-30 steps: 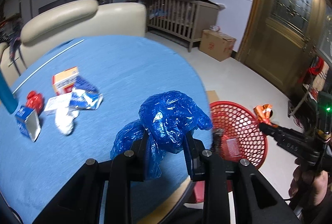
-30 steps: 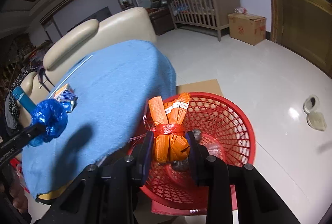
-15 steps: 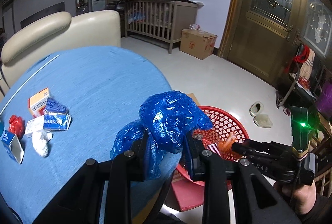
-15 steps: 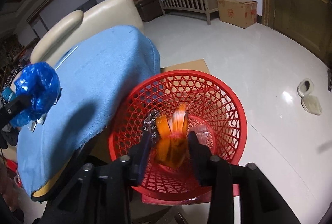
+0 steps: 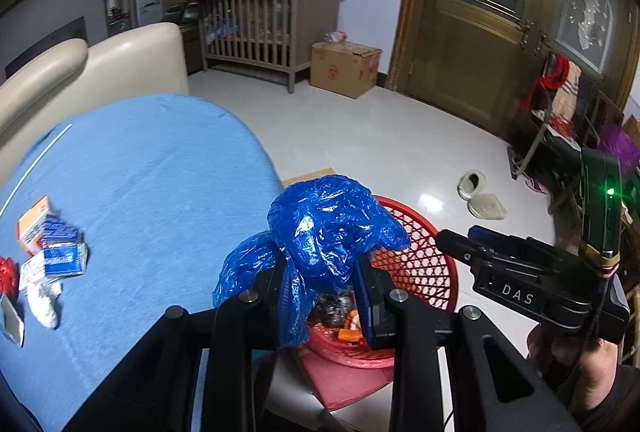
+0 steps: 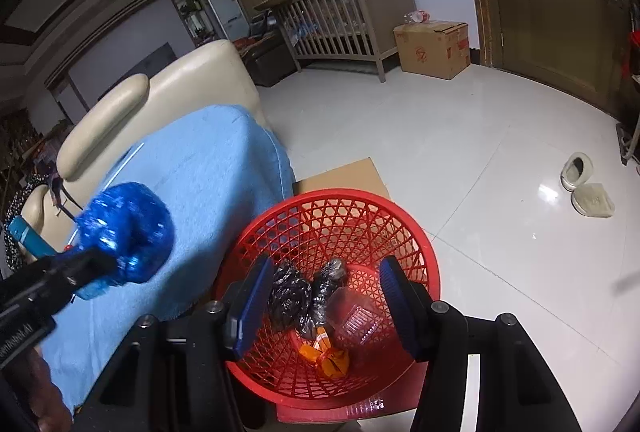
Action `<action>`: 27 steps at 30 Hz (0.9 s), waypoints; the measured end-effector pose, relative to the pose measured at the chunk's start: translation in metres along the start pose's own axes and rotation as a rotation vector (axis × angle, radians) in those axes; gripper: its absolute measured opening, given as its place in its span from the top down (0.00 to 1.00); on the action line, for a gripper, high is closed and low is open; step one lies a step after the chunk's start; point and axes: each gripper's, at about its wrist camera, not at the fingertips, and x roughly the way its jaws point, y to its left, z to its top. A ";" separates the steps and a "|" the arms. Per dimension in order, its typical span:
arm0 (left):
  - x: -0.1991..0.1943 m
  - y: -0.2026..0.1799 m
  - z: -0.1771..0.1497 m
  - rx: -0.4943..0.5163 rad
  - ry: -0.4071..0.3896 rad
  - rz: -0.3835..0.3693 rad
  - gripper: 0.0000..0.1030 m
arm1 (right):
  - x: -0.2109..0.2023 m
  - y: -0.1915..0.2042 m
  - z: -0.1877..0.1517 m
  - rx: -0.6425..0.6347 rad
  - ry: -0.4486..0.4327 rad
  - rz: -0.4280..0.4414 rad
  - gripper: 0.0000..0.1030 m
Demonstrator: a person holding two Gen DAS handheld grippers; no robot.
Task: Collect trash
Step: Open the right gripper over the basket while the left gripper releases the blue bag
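The red basket (image 6: 332, 296) stood on the floor just below the right gripper (image 6: 320, 296), against the edge of the blue-covered table (image 6: 200, 168). In it lay an orange wrapper (image 6: 326, 354) at the bottom, two crumpled black bags (image 6: 308, 292) behind it, and a clear plastic piece (image 6: 352, 316) to their right. A flat cardboard sheet (image 6: 344, 174) lay on the floor beyond the basket, partly under it.

Ahead of the left gripper (image 5: 320, 292), the basket (image 5: 416, 260) was largely hidden by the blue bag (image 5: 328, 232). To that gripper's left, on the table (image 5: 160, 184), lay a cluster of trash: an orange-and-white box (image 5: 34, 220), blue-and-white packets (image 5: 60, 252), a white wad (image 5: 44, 304) and a red scrap (image 5: 8, 274) at the frame edge, well apart from the basket. Farther off stood a cream sofa (image 5: 100, 68), a wooden crib (image 5: 264, 28), a cardboard box (image 5: 344, 68) and a pair of slippers (image 5: 480, 196) on the tiles.

The left gripper was clamped on the blue bag, which bulged above its fingers (image 5: 368, 288) and hung at the table's edge, short of the basket rim; from the right wrist view the bag (image 6: 128, 232) sat to the left, over the cloth. The right gripper held nothing, its jaws spread wide, blue pads (image 6: 256, 296) either side of the basket's contents and touching nothing
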 end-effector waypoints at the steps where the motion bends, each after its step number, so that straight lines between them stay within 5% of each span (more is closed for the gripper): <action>1: 0.002 -0.002 0.001 0.004 0.004 -0.005 0.71 | -0.001 -0.001 0.001 0.003 -0.006 0.000 0.42; 5: 0.016 -0.014 0.004 0.031 0.043 -0.035 0.68 | -0.008 -0.006 0.005 0.014 -0.028 -0.008 0.42; 6: 0.021 -0.019 0.005 0.038 0.058 -0.039 0.58 | -0.009 -0.009 0.006 0.020 -0.033 -0.012 0.42; 7: 0.026 -0.022 0.005 0.048 0.083 -0.036 0.36 | -0.010 -0.011 0.007 0.027 -0.036 -0.015 0.42; 9: 0.029 -0.025 0.004 0.054 0.083 -0.013 0.19 | -0.009 -0.015 0.008 0.040 -0.035 -0.014 0.42; 27: 0.005 0.043 -0.013 -0.144 0.056 0.047 0.19 | 0.013 0.017 -0.009 -0.010 0.036 0.057 0.42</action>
